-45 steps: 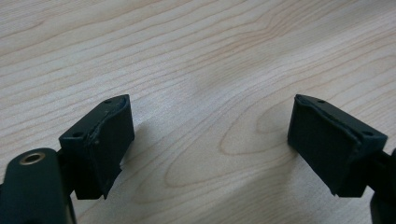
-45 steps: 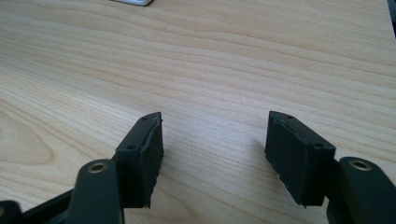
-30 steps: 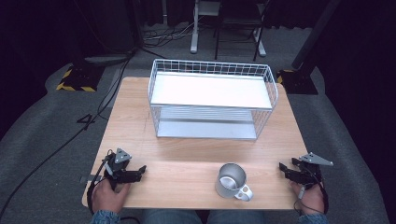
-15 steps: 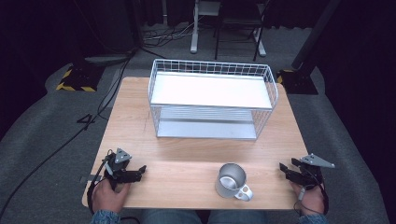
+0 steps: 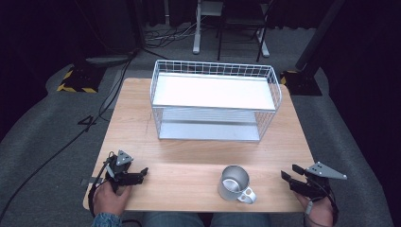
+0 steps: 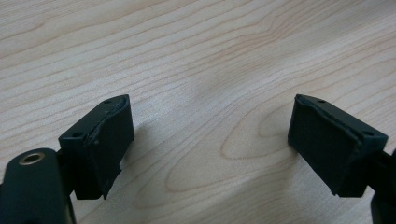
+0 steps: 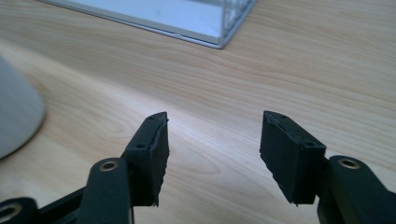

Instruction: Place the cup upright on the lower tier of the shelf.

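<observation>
A steel mug (image 5: 234, 182) with its handle toward the table's front edge stands on the wooden table (image 5: 189, 156), front centre-right. My right gripper (image 5: 289, 172) hovers at the front right corner, pointing left toward the mug and well apart from it. In the right gripper view the gripper (image 7: 214, 135) is open over bare wood; its jaws have just been closing with nothing between them, and the mug (image 7: 16, 119) shows at the left edge. My left gripper (image 5: 141, 174) rests at the front left. Its jaws (image 6: 210, 123) stand wide open above bare wood.
A white wire rack (image 5: 215, 99) with a flat top shelf and a lower shelf fills the back half of the table; its corner (image 7: 205, 28) shows in the right gripper view. Bare wood lies between the rack and the grippers. Cables and stands sit on the floor behind.
The right gripper has shifted a little and lifted off the table, and its jaws stand narrower than before. The left gripper and the mug have not moved.
</observation>
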A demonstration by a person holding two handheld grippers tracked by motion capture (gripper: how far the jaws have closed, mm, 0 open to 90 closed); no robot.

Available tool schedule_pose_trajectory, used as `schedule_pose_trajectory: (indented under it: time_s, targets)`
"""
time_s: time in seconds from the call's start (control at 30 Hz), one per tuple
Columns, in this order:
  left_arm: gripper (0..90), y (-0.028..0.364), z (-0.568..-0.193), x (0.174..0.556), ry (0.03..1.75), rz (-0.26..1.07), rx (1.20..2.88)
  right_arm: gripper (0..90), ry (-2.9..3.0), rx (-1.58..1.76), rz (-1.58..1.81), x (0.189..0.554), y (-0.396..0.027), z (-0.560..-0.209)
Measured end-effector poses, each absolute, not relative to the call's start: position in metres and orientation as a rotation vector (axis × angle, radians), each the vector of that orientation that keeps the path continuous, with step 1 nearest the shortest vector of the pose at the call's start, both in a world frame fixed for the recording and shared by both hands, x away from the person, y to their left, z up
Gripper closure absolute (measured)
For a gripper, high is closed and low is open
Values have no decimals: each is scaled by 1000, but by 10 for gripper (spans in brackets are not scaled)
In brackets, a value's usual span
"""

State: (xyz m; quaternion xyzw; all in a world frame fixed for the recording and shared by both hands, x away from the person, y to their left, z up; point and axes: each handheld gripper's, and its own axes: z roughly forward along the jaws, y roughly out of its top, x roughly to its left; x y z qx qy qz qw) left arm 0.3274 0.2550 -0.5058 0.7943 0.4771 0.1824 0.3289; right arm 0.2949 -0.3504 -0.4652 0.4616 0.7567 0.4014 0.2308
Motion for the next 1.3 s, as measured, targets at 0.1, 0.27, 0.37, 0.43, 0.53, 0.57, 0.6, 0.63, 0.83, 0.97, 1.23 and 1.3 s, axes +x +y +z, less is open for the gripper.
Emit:
schedule_pose_trajectory:
  time_s: [0.1, 0.27, 0.37, 0.43, 0.53, 0.57, 0.6, 0.63, 0.83, 0.97, 1.23, 1.3]
  targets:
    - [147, 255, -506, 327, 1249, 477, 2078, 439, 2126, 1222, 1135, 285, -342, -456]
    - [147, 255, -506, 327, 1249, 477, 2078, 439, 2153, 1182, 1150, 276, -334, -447]
    - [147, 255, -506, 327, 1249, 477, 2078, 439, 2164, 1153, 1181, 269, -329, -441]
    - [147, 255, -506, 327, 1249, 477, 2078, 438, 2177, 1132, 1205, 264, -324, -436]
    - [150, 254, -506, 327, 1262, 475, 2068, 439, 2204, 1100, 1232, 256, -317, -431]
    - [150, 254, -506, 327, 1262, 475, 2068, 439, 2225, 1069, 1248, 249, -312, -428]
    - [150, 254, -506, 327, 1262, 475, 2068, 439, 2225, 1069, 1248, 249, -312, -428]
    - [150, 254, -506, 327, 1262, 474, 2068, 439, 2245, 1042, 1262, 243, -307, -426]
    - [150, 254, -506, 327, 1262, 474, 2068, 442, 2291, 986, 1309, 234, -293, -424]
    - [150, 254, -506, 327, 1262, 474, 2068, 447, 2332, 957, 1312, 228, -281, -424]
    - [150, 254, -506, 327, 1261, 474, 2068, 464, 2404, 934, 1295, 229, -263, -434]
    - [150, 254, -506, 327, 1262, 474, 2068, 469, 2410, 936, 1292, 230, -261, -435]
